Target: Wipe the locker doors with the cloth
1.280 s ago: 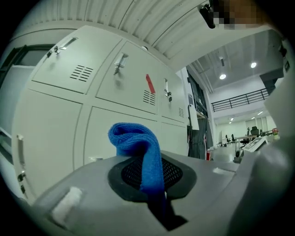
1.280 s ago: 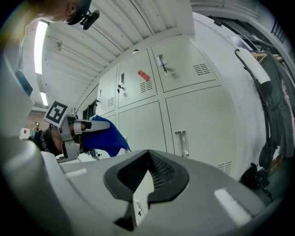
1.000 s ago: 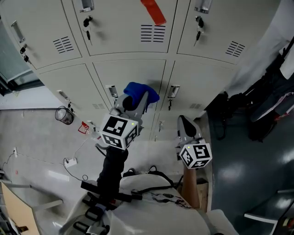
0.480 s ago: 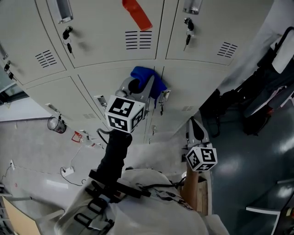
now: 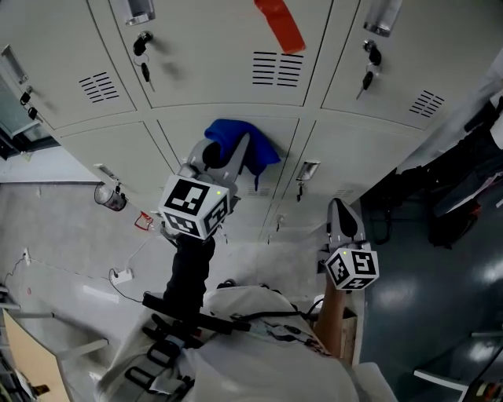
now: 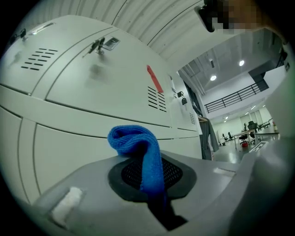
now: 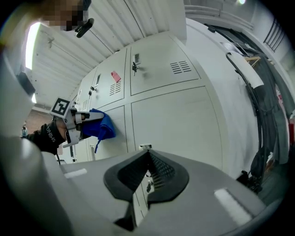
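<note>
A blue cloth (image 5: 236,140) is bunched against the upper part of the lower middle grey locker door (image 5: 253,213). My left gripper (image 5: 228,151) is shut on it and presses it to the door, its marker cube toward me. In the left gripper view the cloth (image 6: 131,136) loops out from between the jaws of the left gripper (image 6: 148,159), just below the seam under the upper doors. My right gripper (image 5: 339,207) hangs lower to the right, off the lockers. Its jaws (image 7: 146,167) are shut with nothing between them, and it looks across at the cloth (image 7: 101,126).
A red tape strip (image 5: 283,23) is stuck on the upper middle door. Keys (image 5: 143,67) hang in the upper locks. A handle (image 5: 306,169) sticks out on the door to the right. Dark bags and clothes (image 5: 456,196) lie at the right, a metal cup (image 5: 110,196) and cables at the left.
The left gripper swept the cloth right toward the door's right edge, then back left along the top of the lower middle door. The right gripper stayed low at the right.
</note>
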The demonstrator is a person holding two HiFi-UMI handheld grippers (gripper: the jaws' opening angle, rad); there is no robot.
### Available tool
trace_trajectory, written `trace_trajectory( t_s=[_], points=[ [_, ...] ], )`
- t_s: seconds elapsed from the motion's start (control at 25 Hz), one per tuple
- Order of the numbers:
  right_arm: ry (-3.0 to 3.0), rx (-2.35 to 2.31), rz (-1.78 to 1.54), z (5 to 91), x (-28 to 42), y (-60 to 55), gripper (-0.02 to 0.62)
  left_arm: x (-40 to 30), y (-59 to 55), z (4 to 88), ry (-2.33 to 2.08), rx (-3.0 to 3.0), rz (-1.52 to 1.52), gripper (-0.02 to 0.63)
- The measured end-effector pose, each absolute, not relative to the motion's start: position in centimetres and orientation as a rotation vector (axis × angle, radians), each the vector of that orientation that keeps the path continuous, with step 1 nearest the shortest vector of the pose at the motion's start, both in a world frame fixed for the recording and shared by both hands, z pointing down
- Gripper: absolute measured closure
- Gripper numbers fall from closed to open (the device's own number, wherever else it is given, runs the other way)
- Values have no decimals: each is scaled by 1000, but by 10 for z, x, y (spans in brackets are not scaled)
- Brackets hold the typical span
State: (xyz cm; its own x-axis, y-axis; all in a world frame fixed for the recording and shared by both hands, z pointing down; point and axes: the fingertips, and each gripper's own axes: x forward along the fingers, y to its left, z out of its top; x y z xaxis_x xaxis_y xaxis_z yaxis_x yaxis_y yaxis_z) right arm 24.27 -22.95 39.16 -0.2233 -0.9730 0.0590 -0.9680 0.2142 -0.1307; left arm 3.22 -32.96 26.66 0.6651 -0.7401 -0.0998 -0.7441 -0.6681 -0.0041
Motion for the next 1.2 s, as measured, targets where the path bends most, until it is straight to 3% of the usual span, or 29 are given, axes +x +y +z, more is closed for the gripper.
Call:
trace_trajectory(
  t_s=[0.8, 1.0, 1.2],
  points=[
    [2505, -1798, -146, 377, 202, -265, 591, -108, -336, 266, 1582, -2621, 149, 574],
    [2522, -1784, -121, 372, 196, -259, 591, -96, -323, 264, 1491, -2623, 158, 575],
    [2495, -1813, -127, 373, 194, -257, 591, -32, -301, 266, 1280, -2777, 188, 575]
  ],
)
